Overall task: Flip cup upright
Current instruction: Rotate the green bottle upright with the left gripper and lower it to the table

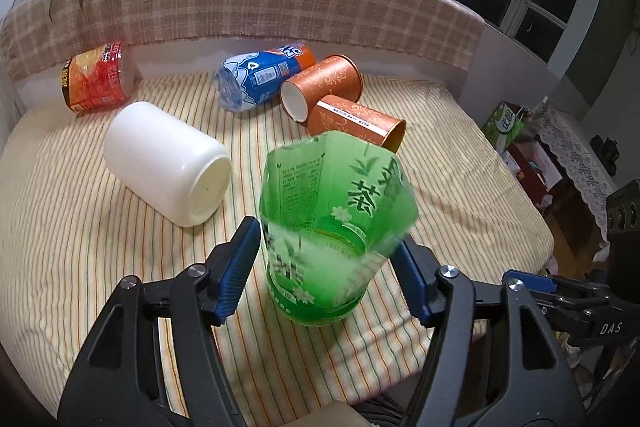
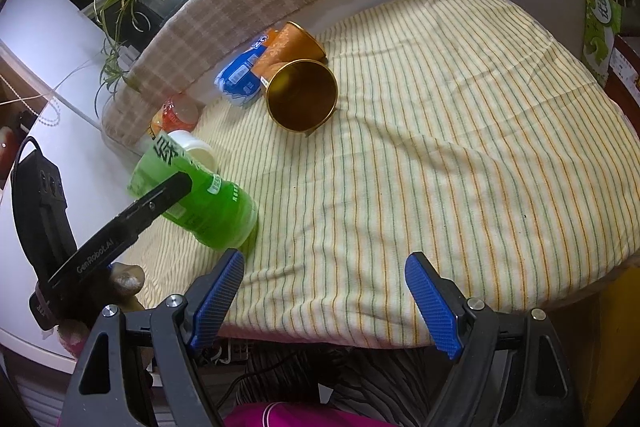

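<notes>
Green cup (image 1: 332, 227) sits tilted between the blue pads of my left gripper (image 1: 326, 267), its base on the striped cloth (image 1: 80, 227) and its open mouth leaning away from me; the pads press its sides, clamped on it. Left of it a white jar (image 1: 168, 163) lies on its side, with a red cup (image 1: 94, 79) behind. Farther right lie a blue cup (image 1: 260, 75) and two orange cups (image 1: 320, 87). My right gripper (image 2: 324, 303) hangs over the cloth's near edge, fingers spread apart, holding nothing.
</notes>
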Available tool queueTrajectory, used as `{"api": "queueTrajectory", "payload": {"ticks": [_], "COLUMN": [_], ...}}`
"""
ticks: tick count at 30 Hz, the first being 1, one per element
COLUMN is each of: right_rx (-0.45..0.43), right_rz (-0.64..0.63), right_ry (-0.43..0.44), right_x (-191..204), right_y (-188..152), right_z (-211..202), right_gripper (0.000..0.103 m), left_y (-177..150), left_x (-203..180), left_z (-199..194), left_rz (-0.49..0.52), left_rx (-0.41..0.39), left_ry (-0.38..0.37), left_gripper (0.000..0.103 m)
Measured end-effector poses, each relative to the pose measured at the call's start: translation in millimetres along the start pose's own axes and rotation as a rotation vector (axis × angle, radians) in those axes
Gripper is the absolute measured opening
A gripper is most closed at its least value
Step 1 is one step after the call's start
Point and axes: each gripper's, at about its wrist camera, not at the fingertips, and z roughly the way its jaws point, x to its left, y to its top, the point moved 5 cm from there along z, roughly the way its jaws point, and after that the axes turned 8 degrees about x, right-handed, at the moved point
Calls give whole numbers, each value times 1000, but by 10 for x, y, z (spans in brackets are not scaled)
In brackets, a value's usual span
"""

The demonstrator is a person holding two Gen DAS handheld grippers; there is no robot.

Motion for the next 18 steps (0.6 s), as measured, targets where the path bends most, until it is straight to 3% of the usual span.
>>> {"api": "queueTrajectory", "payload": {"ticks": [3,9,18], "right_rx": [-3,-13,-30], "right_rz": [-5,-17,-54], "right_ry": [-5,-10,-18], "right_x": [24,80,232], "right_y": [-2,9,32], "right_z": [-6,-25,-37], "right_gripper": [85,85,85], "left_y": [-26,-91,-203], "left_x": [2,32,184], "left_z": [-13,-39,-112], "left_rz": [-3,-7,-38], "left_rx": [8,25,32], "left_ry": [-8,-19,-10], "left_gripper": [81,87,88]}}
